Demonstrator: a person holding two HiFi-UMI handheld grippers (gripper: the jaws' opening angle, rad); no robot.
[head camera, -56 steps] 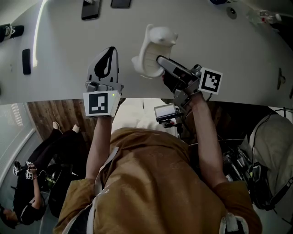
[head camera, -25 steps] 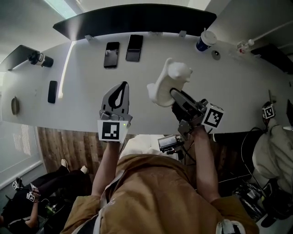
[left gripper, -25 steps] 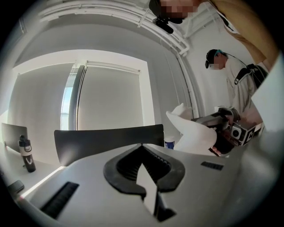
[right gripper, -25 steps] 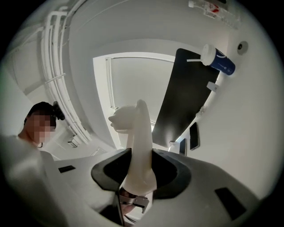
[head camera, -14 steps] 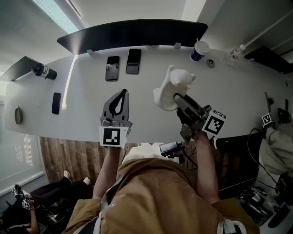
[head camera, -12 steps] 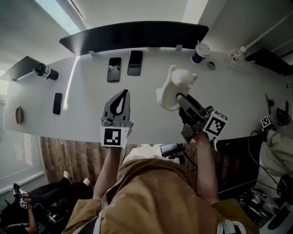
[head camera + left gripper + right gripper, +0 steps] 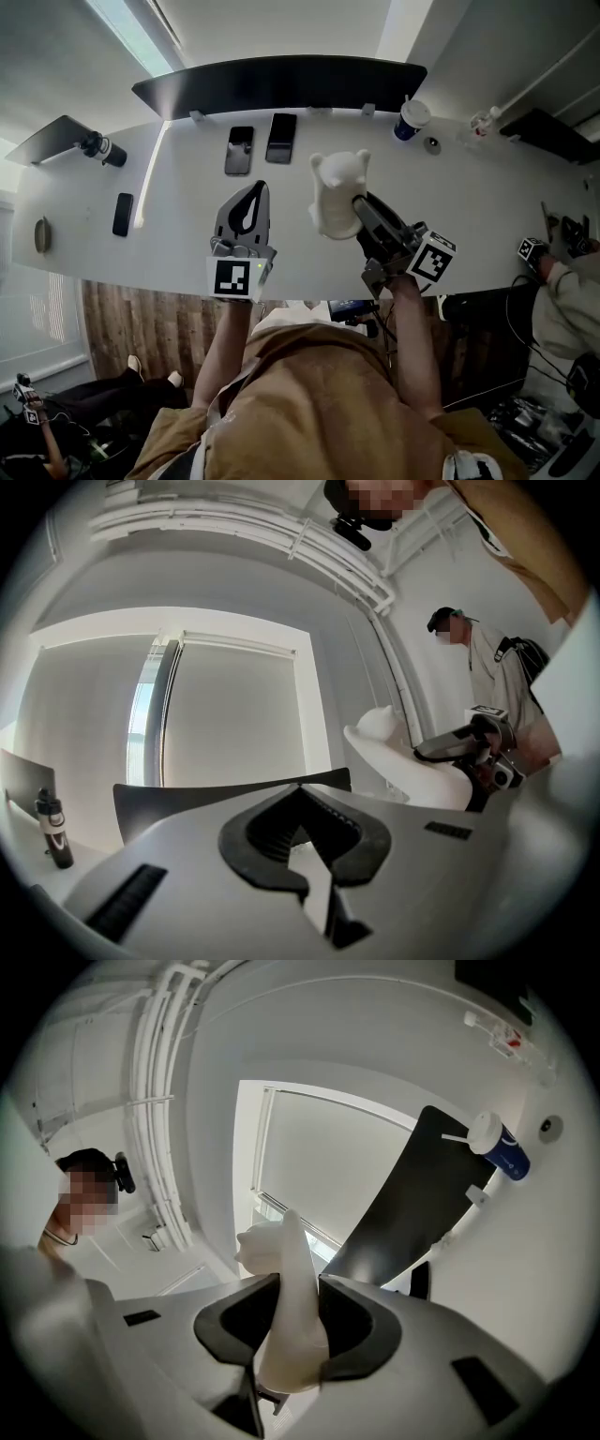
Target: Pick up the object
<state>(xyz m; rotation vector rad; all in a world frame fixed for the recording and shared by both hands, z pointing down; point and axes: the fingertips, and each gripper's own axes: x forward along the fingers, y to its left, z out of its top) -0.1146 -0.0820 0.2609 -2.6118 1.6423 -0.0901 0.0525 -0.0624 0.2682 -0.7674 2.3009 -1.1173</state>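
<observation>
A white animal-shaped figure [image 7: 336, 192] with two small ears hangs in the air above the white table [image 7: 169, 234]. My right gripper [image 7: 356, 208] grips its lower side, and its jaws are closing on it. In the right gripper view the figure [image 7: 281, 1241] sits squeezed between both pads of my right gripper [image 7: 298, 1283]. My left gripper [image 7: 253, 187] hovers to the figure's left, apart from it, shut and empty. The left gripper view shows its tips [image 7: 300, 789] touching, with the figure [image 7: 412, 771] off to the right.
Two phones [image 7: 239, 150] [image 7: 280, 138] lie at the table's far side by a dark curved panel [image 7: 281, 73]. A lidded cup [image 7: 410, 117] stands far right. A small dark device [image 7: 122, 214] and a camera [image 7: 98, 148] sit at the left. Another person [image 7: 562, 281] is at the right edge.
The right gripper has carried the white figure a little to the left and turned it, so its ears now point away. The left gripper has stayed in place.
</observation>
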